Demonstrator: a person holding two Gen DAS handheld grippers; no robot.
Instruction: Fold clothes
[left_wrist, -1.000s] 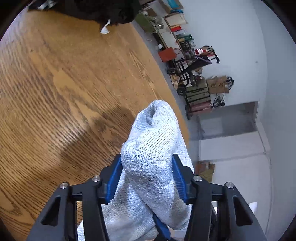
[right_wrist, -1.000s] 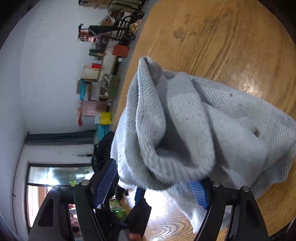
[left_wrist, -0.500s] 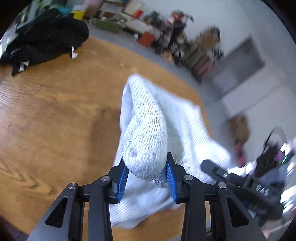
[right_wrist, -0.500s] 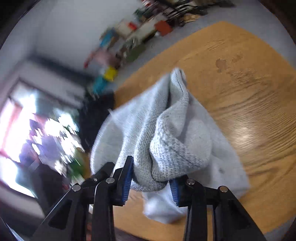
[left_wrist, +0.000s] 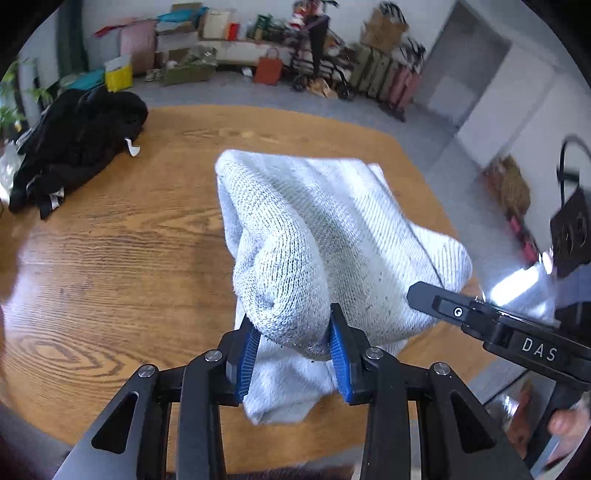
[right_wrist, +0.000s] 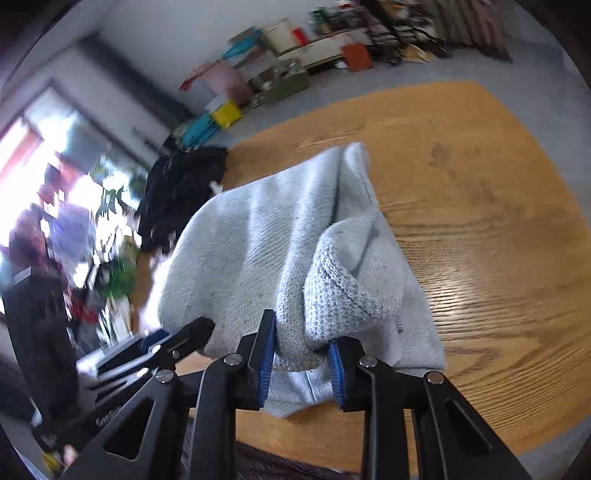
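Fingers (left_wrist: 334, 354) (right_wrist: 266, 354) of both grippers pinch grey knit garment (left_wrist: 325, 229); right closing; lower hem hidden.

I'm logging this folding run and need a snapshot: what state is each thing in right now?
Grey knit garment: bunched, lifted, gripped at two spots.
Left gripper: jaws clamped on a garment fold.
Right gripper: jaws closing on a garment fold that is between them.
Black clothing: crumpled heap, lying unfolded on the table.
Wooden table: carrying both garments.
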